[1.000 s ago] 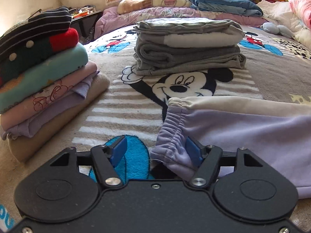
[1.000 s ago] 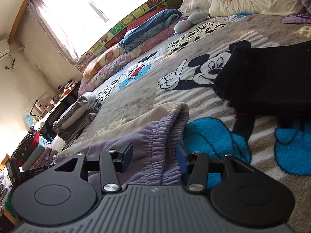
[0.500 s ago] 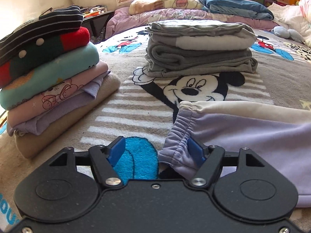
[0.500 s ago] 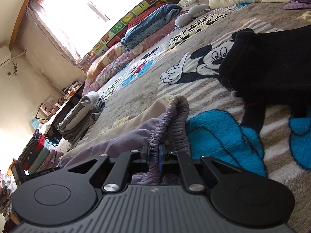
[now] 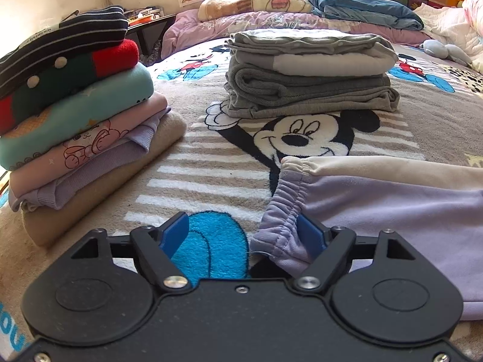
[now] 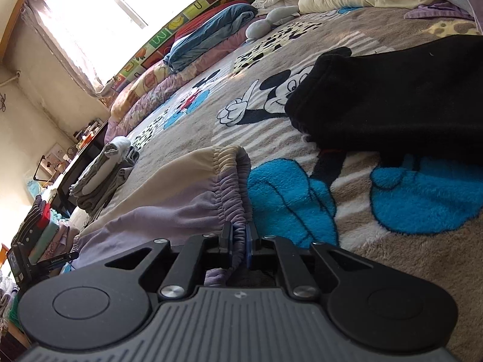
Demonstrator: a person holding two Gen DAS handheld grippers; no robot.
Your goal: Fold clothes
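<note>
Two claws sit low over the lilac trousers (image 5: 392, 211), which lie flat across the cartoon-print bed blanket (image 5: 211, 163). The left claw (image 5: 244, 235) has its blue pads spread wide and its jaws are opening; one gathered cuff of the trousers lies between them against the right-hand pad, with the other pad clear of the cloth. The right claw (image 6: 240, 241) is pinched on the elastic waistband of the same trousers (image 6: 169, 205), the ruched cloth squeezed between its pads, though the jaws are easing open a little. A cream strip runs along the far edge of the trousers.

Just beyond the waistband, in the right wrist view, a black garment (image 6: 392, 105) lies on the blanket. To the left of the left claw stands a stack of folded coloured tops (image 5: 69, 114), striped piece uppermost. Farther up the bed sits a folded grey pile (image 5: 308, 75). Past that, pillows and a blue quilt (image 5: 362, 9) line the wall.
</note>
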